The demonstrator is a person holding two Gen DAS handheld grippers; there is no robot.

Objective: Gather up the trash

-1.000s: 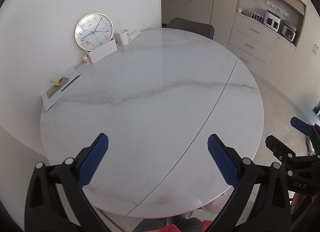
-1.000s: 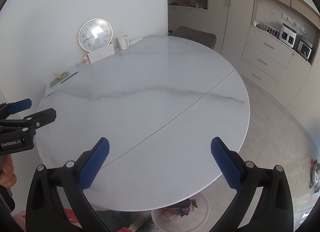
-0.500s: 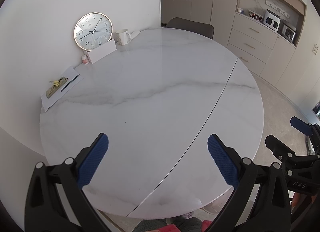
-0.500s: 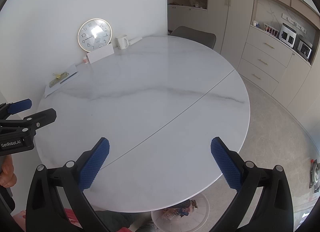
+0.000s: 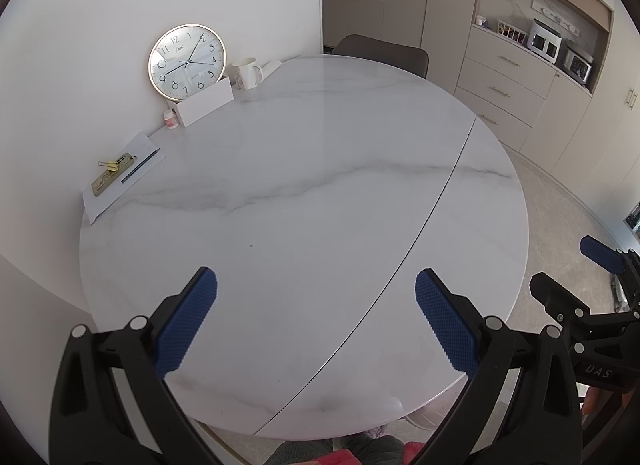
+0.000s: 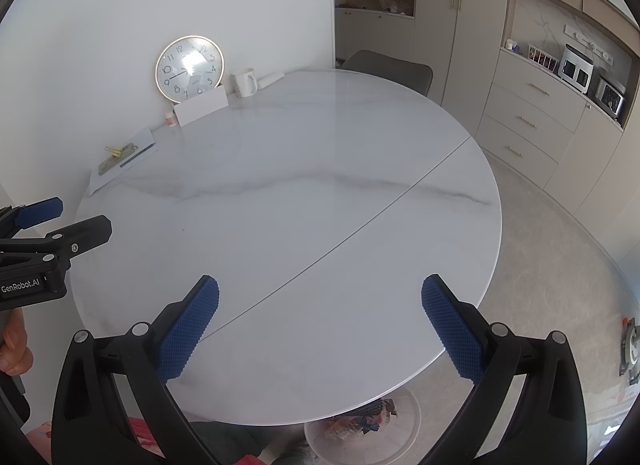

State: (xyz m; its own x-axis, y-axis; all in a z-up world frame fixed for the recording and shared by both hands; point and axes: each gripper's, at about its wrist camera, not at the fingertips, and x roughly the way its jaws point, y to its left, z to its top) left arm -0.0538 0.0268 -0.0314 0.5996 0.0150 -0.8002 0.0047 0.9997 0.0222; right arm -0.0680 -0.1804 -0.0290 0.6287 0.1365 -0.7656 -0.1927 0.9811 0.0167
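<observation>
Trash [image 6: 362,421] crumpled, mixed colours, in white bin [image 6: 320,435] under table [image 6: 280,185]

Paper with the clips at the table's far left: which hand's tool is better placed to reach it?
Left, probably. The paper lies on the same side of the table as the left tool, while the right tool hangs over the near right edge. Both tools are open and empty.

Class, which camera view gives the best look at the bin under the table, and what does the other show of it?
The right wrist view: the bin shows below the table edge, with wrappers inside. In the left wrist view the tabletop hides it.
</observation>
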